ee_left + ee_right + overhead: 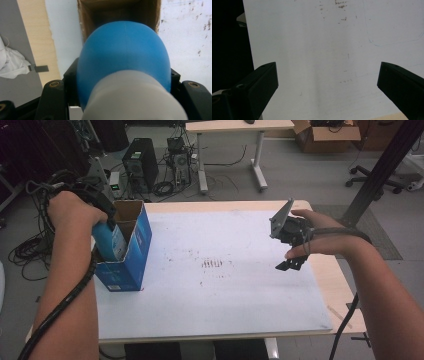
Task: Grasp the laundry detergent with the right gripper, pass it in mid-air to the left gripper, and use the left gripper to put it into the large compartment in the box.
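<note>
Grey workshop floor behind, with computer towers [141,162], cable tangles, a second desk [235,130] and a cardboard carton [327,135] at the far wall. In front, a wooden worktop [332,285] covered by a white, scuffed sheet [220,275] that leaves a bare wood strip along the right edge.

At the left edge, toward the far corner: an open blue box [131,251], upright, brown cardboard inside, flaps up. Directly above its mouth, partly inside: a blue bottle [111,241] with a pale label, tilted, rounded blue end pointing down into the opening. In the left gripper view, the same bottle [123,55] large and close, its blue dome toward the brown interior of the box [120,11], its pale grey part nearest the lens.

Left tool [107,215] clamped on the bottle, black jaws pressed against both of its sides, gripped by the left hand [70,210] from above.

Right tool [290,265] held by the right hand [320,237] over the right part of the sheet, near the right edge, well apart from the box; jaws wide apart, nothing between them, only white sheet [317,62] beneath.
</note>
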### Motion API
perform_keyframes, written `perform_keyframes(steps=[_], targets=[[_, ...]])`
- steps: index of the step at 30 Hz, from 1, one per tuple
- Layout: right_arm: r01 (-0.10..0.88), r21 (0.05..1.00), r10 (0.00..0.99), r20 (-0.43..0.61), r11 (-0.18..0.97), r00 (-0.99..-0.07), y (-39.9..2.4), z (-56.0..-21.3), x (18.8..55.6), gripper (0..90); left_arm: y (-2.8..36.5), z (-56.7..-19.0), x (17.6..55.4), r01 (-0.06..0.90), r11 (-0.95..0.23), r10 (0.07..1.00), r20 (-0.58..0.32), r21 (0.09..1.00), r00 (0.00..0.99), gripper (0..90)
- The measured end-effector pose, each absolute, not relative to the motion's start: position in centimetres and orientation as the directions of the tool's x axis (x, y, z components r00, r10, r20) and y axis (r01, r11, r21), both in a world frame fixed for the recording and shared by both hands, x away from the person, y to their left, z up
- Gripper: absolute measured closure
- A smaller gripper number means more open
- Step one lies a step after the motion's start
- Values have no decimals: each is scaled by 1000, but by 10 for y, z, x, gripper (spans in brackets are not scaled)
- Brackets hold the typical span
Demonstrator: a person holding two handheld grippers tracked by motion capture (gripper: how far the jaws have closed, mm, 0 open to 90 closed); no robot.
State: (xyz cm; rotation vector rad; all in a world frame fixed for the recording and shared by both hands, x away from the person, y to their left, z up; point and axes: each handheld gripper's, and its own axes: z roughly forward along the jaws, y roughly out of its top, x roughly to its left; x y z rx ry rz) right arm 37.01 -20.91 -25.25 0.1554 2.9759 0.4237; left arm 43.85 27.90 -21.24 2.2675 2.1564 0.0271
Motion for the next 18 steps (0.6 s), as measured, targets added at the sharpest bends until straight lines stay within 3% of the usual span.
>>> perform_keyframes(steps=[18], targets=[[89, 297, 132, -127, 951, -983, -210, -254, 372, 31, 274, -254, 438, 998, -58, 998, 19, 7, 58, 384]])
